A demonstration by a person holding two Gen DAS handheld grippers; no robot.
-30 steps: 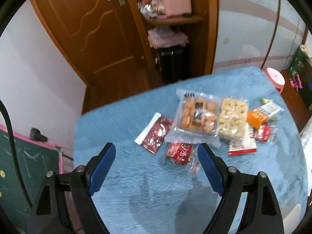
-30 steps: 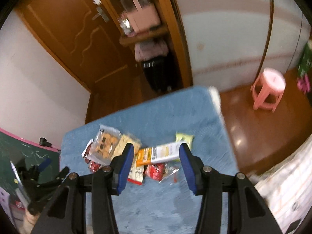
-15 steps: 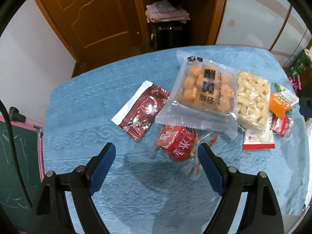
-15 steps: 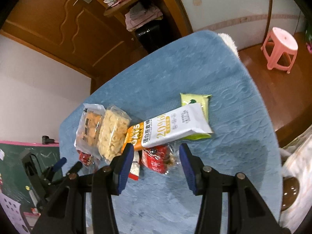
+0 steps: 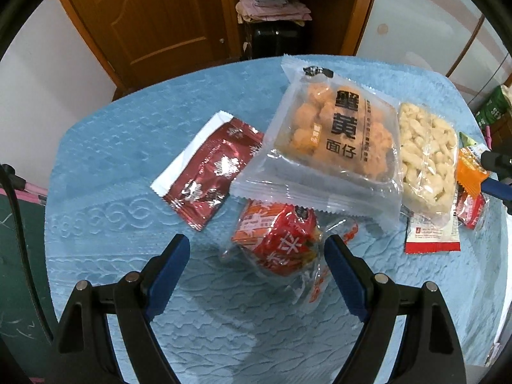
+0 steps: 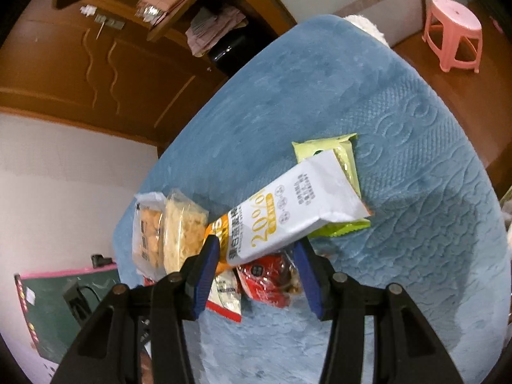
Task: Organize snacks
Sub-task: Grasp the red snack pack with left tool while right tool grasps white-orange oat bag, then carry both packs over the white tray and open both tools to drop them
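Note:
Several snack packs lie on a blue cloth-covered table. My left gripper is open, its jaws on either side of a crumpled red snack bag. Beyond lie a dark red sachet, a clear bag of orange puffs and a clear bag of pale crackers. My right gripper is open, low over a white and orange bar pack and a small red packet. A green pack lies under the bar. The right gripper's tip shows at the left view's right edge.
A red and white sachet lies under the crackers. A wooden door and shelves with folded clothes stand beyond the table. A pink stool is on the floor to the right. A green chalkboard is at the left.
Both grippers have moved down and forward toward the snacks. The left now frames the red bag; the right now sits over the white bar and the red packet.

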